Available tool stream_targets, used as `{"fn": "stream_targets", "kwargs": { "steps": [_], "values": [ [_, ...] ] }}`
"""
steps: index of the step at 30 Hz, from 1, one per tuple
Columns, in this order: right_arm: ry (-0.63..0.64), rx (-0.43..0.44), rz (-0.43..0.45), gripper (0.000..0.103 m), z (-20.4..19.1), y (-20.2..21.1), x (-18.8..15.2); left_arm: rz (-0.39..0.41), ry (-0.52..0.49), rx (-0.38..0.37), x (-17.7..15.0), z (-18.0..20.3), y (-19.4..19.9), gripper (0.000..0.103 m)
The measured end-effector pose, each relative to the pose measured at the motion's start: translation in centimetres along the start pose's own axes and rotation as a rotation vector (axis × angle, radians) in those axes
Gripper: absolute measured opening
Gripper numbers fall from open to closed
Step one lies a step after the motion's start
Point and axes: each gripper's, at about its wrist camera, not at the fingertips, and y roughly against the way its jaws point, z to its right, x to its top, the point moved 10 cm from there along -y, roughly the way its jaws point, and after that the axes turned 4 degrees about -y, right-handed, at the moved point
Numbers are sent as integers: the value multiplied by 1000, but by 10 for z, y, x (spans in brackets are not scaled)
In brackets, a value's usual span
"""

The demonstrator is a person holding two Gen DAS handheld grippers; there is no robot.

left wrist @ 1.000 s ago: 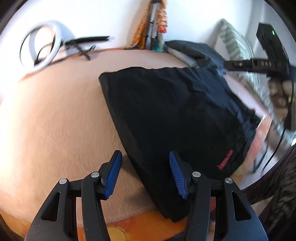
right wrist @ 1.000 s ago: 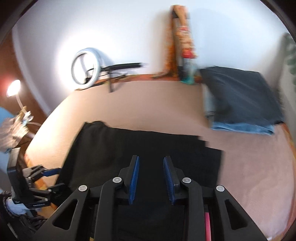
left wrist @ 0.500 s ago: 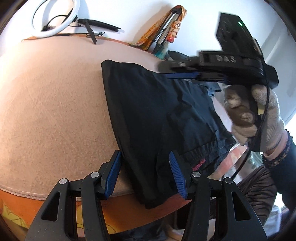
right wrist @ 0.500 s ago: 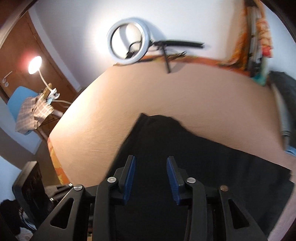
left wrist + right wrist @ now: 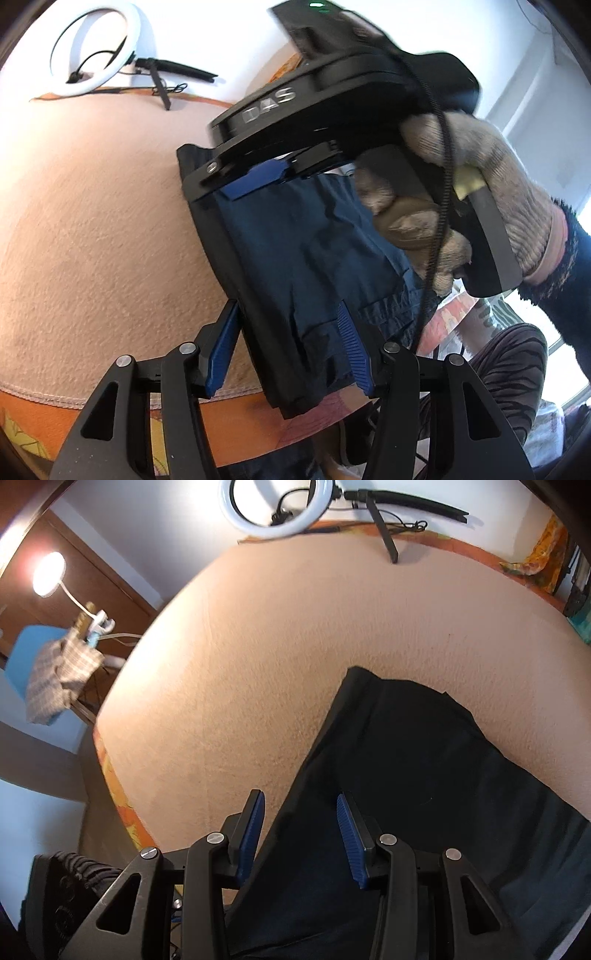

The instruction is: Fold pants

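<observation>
Left gripper (image 5: 288,349) was held spread, its blue pads astride the near edge of the dark pants (image 5: 295,258). Right gripper (image 5: 301,834) was likewise spread, poised over the pants' side edge, nothing pinched. Pants were laid folded on the peach blanket (image 5: 295,646), their near end overhanging the blanket's hem. A ring light (image 5: 275,509) was noted beyond the blanket's far edge.
</observation>
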Motion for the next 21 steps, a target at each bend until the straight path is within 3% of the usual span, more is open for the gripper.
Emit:
{"fn": "stream_targets", "kwargs": {
  "steps": [13,15,17,21],
  "values": [
    [27,-125,-125,45,-6,-27,-10,30,-78,-8,3,17,-7,52],
    [48,-157,-130,42,-3,-31,-13,31,-106,-6,4,22,-9,52],
    [79,-189,-113,31,-4,-33,-12,32,-118,-10,5,25,-9,52],
    [71,-153,-67,16,-1,-28,-12,28,-141,-17,5,28,-6,52]
  ]
}}
